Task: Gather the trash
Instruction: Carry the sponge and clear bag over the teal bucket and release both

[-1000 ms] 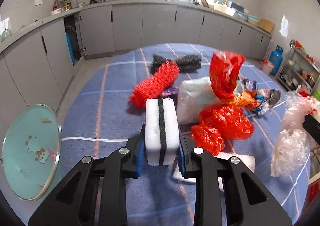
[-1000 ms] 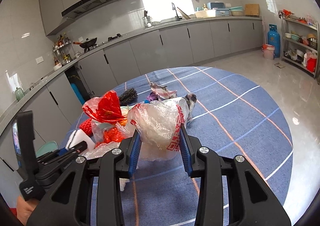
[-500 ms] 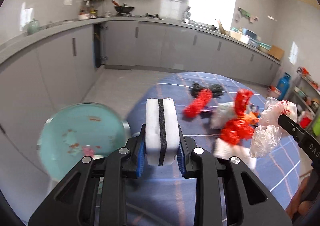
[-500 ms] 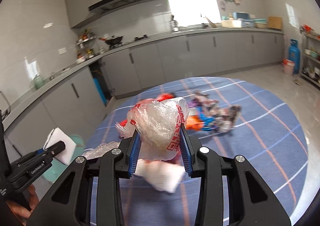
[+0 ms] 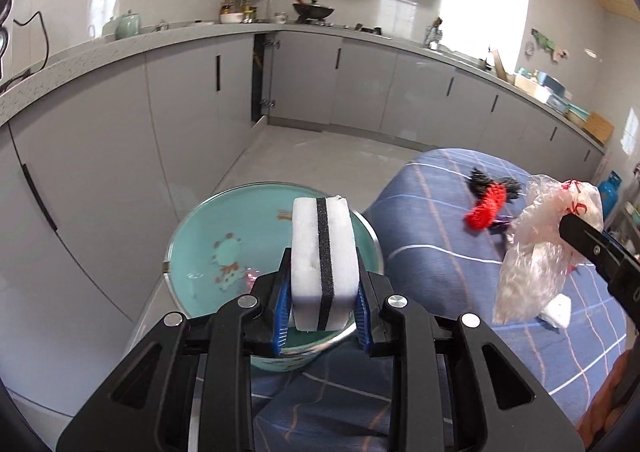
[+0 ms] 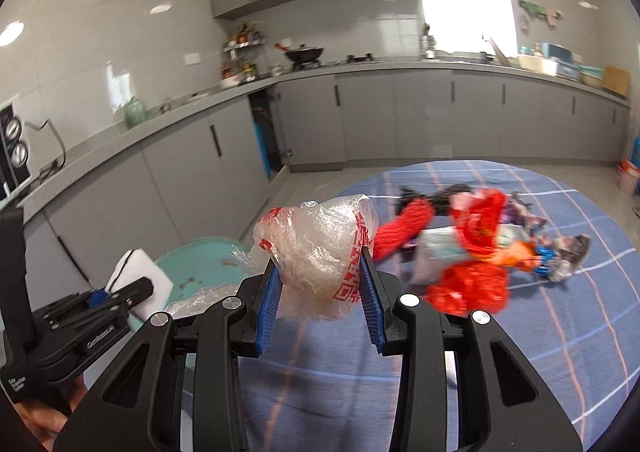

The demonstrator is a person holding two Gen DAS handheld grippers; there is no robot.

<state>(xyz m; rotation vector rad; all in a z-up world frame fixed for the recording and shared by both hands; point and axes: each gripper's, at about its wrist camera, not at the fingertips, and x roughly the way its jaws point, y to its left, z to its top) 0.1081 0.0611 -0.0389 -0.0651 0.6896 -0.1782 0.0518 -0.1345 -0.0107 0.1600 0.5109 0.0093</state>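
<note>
Left gripper clamped on a white sponge block, rectangular, soft foam with one black gritty stripe down the middle; blue ribbed pads squeeze both sides. The sponge is held above a round teal basin with a metal rim and glossy inside, showing a few printed reddish-brown motifs and a bit of pink; it's not clear whether anything loose lies in it. The basin sits just beside the table edge, at 9 o'clock from the table.

Right gripper clamped on a crumpled clear plastic bag, thin, crinkly, with red print. Bag bulges above the pads, hanging free over the near table edge.

Round table covered by a blue cloth with white and orange grid lines. Trash pile at 2 o'clock in the right wrist view: red mesh netting roll, crumpled red plastic bags, black fuzzy scrubber behind, colourful wrappers, blurred. Small white scrap on the cloth below the bag in the left wrist view.
</note>
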